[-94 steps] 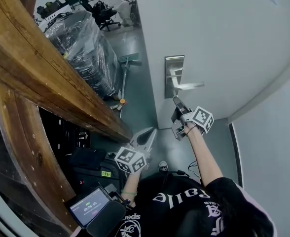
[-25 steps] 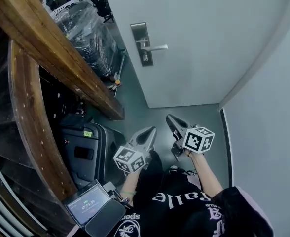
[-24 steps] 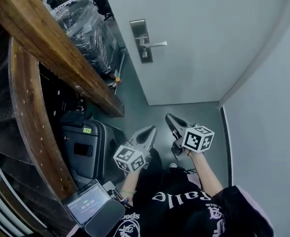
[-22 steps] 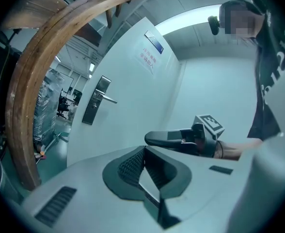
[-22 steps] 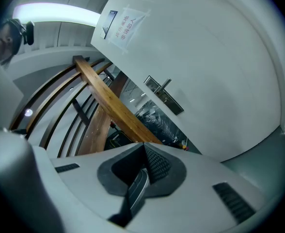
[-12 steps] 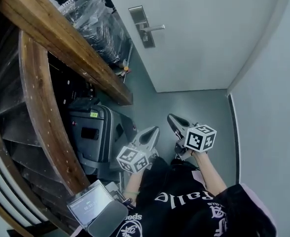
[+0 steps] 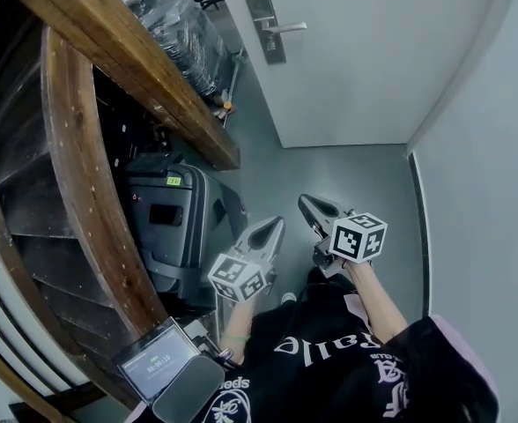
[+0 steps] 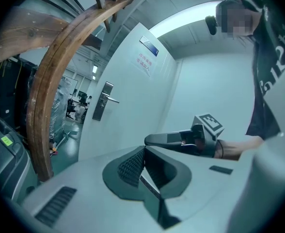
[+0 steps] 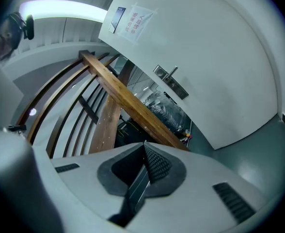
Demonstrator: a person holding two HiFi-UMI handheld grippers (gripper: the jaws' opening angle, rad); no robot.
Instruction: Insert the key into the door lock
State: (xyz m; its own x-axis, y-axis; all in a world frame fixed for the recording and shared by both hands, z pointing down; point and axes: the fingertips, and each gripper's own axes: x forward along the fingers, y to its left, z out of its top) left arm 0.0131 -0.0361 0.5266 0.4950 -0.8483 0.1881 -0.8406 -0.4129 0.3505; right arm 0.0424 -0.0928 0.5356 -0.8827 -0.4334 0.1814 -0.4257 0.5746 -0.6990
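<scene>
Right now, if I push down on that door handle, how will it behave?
The door handle looks like a stiff metal lever on a plate, so it will likely pivot rather than bend. Its smooth, shiny finish may be slippery.

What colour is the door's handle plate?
The handle plate is silver metal, clearest in the head view.

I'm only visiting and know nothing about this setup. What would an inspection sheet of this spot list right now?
Surface: grey floor between the person and the door.
Job's things: lock plate with lever handle on the door; no key seen.
Clutter: dark case, plastic-wrapped bundle, small screen.
Grippers: left gripper and right gripper both shut, empty, well short of the lock.
Cables: nothing seen.
Surroundings: wooden stair rail, white wall.
</scene>
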